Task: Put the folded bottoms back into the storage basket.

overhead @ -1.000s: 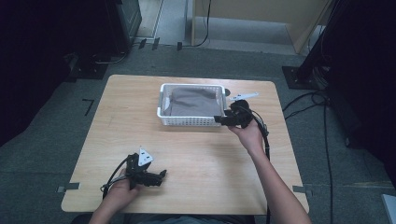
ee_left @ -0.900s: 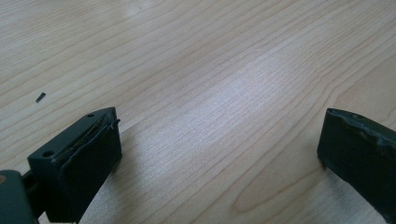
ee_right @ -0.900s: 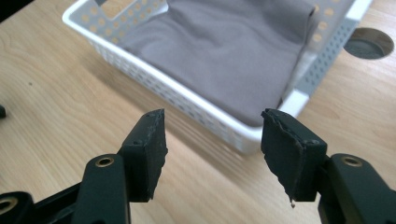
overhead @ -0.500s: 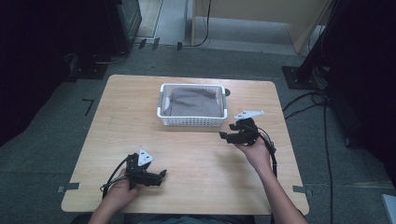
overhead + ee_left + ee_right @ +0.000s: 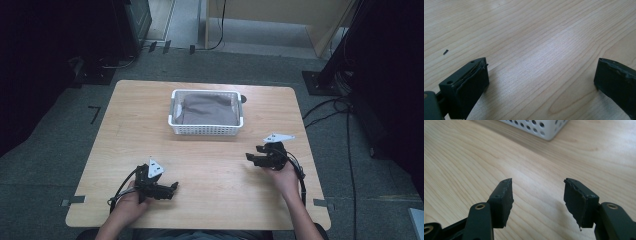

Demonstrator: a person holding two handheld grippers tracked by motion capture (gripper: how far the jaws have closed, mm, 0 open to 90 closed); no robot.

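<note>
High view: right claw (image 5: 256,159) is sitting spread, empty, cloth (image 5: 209,109) in basket (image 5: 205,130) ahead of it; left claw (image 5: 169,190) spread. Gripper views: both are hovering over bare table (image 5: 529,50). Park low, jaws clear.

1. White basket (image 5: 206,129), with grey cloth (image 5: 209,110) inside, blocks the table's far middle.
2. Bare table (image 5: 215,175) lies open between left gripper (image 5: 172,189) and right gripper (image 5: 251,158).
3. Strips beside the basket stand free.
</note>
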